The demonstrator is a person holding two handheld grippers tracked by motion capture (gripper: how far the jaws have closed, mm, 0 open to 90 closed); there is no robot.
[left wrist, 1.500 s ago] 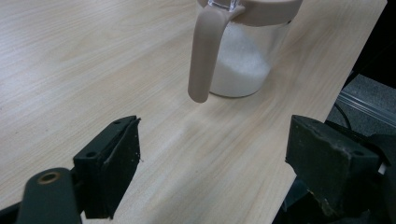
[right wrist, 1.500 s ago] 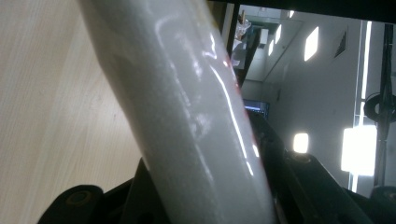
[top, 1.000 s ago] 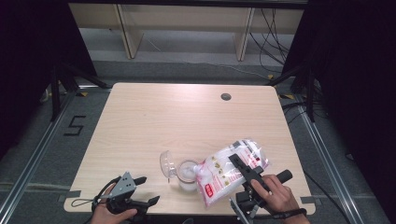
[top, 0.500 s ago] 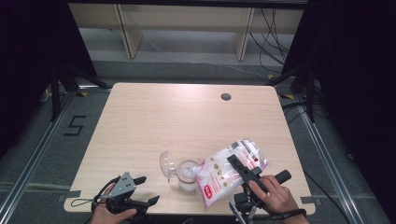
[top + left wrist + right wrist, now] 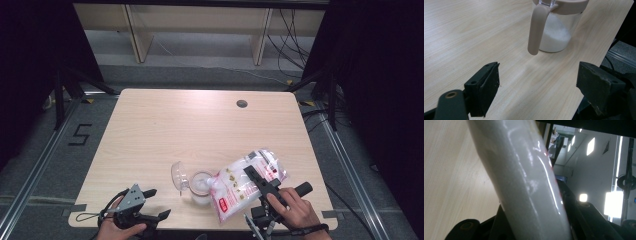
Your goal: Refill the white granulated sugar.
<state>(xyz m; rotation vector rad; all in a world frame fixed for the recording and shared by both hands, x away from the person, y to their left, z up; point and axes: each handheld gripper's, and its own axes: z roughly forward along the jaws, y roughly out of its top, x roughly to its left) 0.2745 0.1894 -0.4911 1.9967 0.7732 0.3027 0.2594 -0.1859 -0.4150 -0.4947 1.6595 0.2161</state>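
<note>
A clear jar (image 5: 201, 186) part full of white powder stands near the table's front edge, its hinged lid (image 5: 178, 175) flipped open to the left. A white plastic bag (image 5: 235, 186) with red print lies tilted with its lower end over the jar's mouth. My right gripper (image 5: 254, 176) is shut on the bag (image 5: 524, 177), which runs up between its jaws (image 5: 534, 220). My left gripper (image 5: 159, 202) rests open at the front left. In its own view the jaws stand wide apart (image 5: 536, 82) facing the jar (image 5: 556, 32) and its beige handle (image 5: 535, 30), without touching them.
The light wooden table (image 5: 190, 130) has a round cable hole (image 5: 242, 103) at its back right. Its front edge runs just under both hands. A dark floor with rails surrounds the table, and shelving legs stand behind it.
My right gripper and the bag have shifted slightly left toward the jar. The left gripper has stayed put and open.
</note>
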